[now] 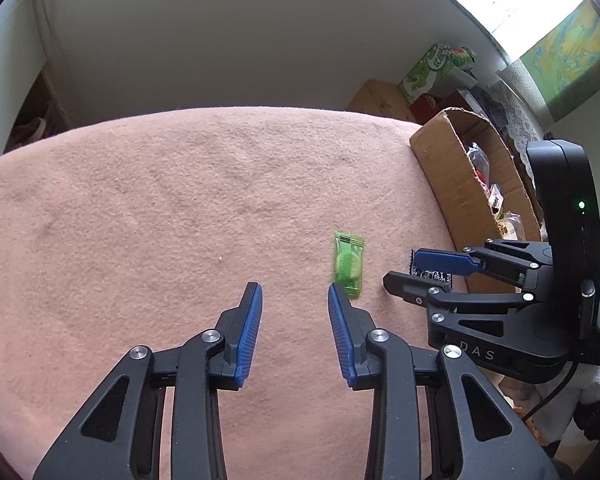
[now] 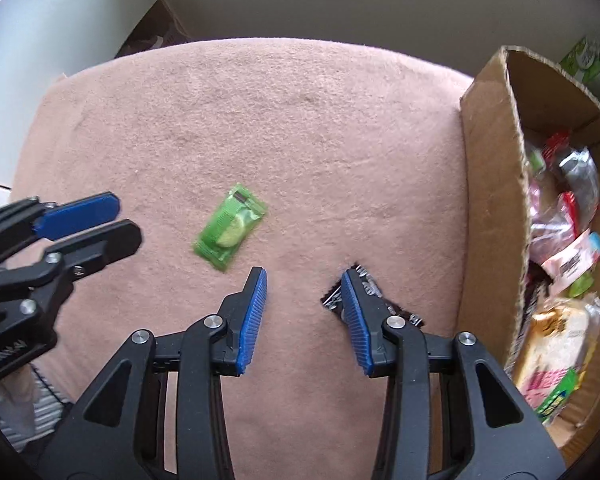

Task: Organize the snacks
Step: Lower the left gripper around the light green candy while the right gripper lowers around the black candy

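a pink blanket (image 2: 260, 120) covers the flat surface, and a cardboard box (image 2: 492, 200) stands on the blanket's right edge, its near wall upright and its inside filled with mixed snack packets (image 2: 564, 216). taking the box as the landmark, a small green candy packet (image 2: 231, 227) with a lime slice printed on it lies flat on the blanket well to the left of the box, lying at a slant. a dark brown wrapper (image 2: 374, 298) with white print lies nearer the box, just off its near wall, also flat on the blanket. the right gripper (image 2: 304, 280) points steeply down over that dark wrapper; its jaws stand apart and nothing is pinched between them, the right finger covering part of the wrapper while the left finger (image 2: 256, 300) is over bare blanket. the left gripper (image 1: 295, 294) hangs farther from the box, to the left of the green packet; its jaws are also parted and empty, with the right fingertip (image 1: 336, 300) just beside the lower end of the green packet (image 1: 348, 266). in the left wrist view the right gripper (image 1: 404, 270) reaches in from the box side, over the dark wrapper (image 1: 432, 274).
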A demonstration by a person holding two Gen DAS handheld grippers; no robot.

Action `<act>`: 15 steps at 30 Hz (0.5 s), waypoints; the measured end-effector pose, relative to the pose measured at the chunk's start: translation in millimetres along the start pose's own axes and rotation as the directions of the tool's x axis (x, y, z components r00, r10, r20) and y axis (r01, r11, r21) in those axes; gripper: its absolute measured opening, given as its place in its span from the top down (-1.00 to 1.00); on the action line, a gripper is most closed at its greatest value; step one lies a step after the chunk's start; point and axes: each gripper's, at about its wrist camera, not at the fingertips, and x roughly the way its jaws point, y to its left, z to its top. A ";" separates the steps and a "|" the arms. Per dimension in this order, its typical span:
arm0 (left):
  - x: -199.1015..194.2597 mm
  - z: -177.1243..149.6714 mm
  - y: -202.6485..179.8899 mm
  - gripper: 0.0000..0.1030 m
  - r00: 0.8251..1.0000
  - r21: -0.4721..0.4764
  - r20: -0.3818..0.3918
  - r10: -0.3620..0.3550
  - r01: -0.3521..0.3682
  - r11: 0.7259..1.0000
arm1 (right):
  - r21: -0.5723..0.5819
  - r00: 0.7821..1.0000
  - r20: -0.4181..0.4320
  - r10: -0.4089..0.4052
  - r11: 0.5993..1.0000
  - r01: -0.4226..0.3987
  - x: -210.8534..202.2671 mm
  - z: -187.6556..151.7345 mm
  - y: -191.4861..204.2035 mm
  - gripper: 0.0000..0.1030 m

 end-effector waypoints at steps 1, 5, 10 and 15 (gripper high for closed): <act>1.1 0.1 -1.3 0.37 1.000 0.008 -0.002 -0.001 0.001 1.000 | 0.020 0.999 -0.006 0.034 0.999 -0.034 0.6 -1.4 -2.2 0.21; 8.1 2.3 -9.0 0.37 1.000 0.040 -0.011 -0.008 0.009 0.999 | 0.100 0.991 0.014 0.131 0.986 -0.131 -4.8 -16.3 -13.7 0.21; 15.3 5.3 -14.3 0.37 1.000 0.061 -0.019 -0.023 0.025 0.998 | 0.187 0.991 0.069 0.118 0.974 -0.129 -20.6 -34.3 -25.8 0.21; 23.0 7.6 -21.4 0.37 0.999 0.088 -0.033 -0.032 0.035 0.995 | 0.226 0.997 0.052 0.056 0.972 -0.067 -21.0 -39.9 -27.8 0.21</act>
